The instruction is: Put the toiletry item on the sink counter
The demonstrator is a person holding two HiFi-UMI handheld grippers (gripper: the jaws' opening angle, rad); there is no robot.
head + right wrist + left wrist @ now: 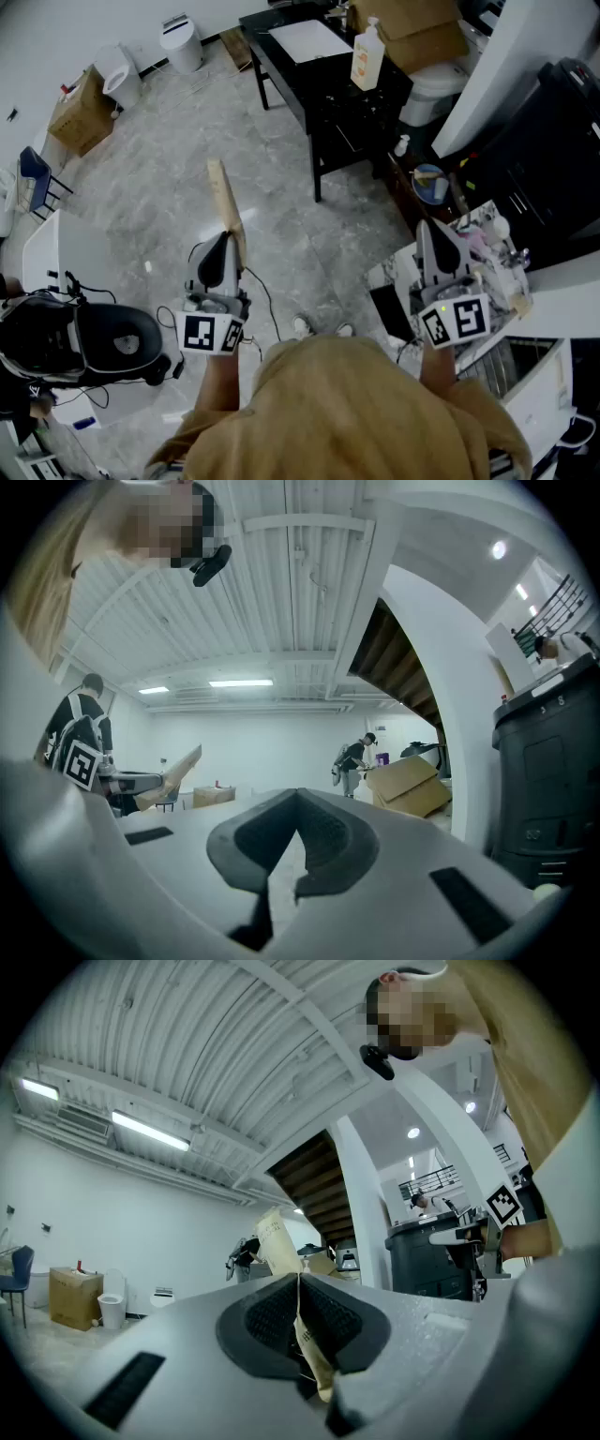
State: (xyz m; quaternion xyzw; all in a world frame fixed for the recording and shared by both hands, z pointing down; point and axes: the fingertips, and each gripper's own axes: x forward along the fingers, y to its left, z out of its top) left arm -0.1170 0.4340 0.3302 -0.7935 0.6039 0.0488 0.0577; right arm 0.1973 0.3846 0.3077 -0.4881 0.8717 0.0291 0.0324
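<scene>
Head view: person stands on a grey marbled floor (309, 225) with a gripper in each hand; left gripper (223, 242) is clenched on a flat tan toiletry packet (228, 208) that sticks out forward past the jaw tips, tilted up and to the left; left gripper view shows the jaws pressed together on the packet (274, 1239), its lower edge hanging crumpled between the pads; right gripper (435, 236) sits well apart at the right, over a cluttered white surface; right gripper view shows its jaw tips meeting with nothing between them (298, 801); black sink counter (323, 98) stands well ahead across the floor, a white basin (309, 39) set in it and a pump bottle (367, 54) on its right end; packet is in the air, far from the counter
</scene>
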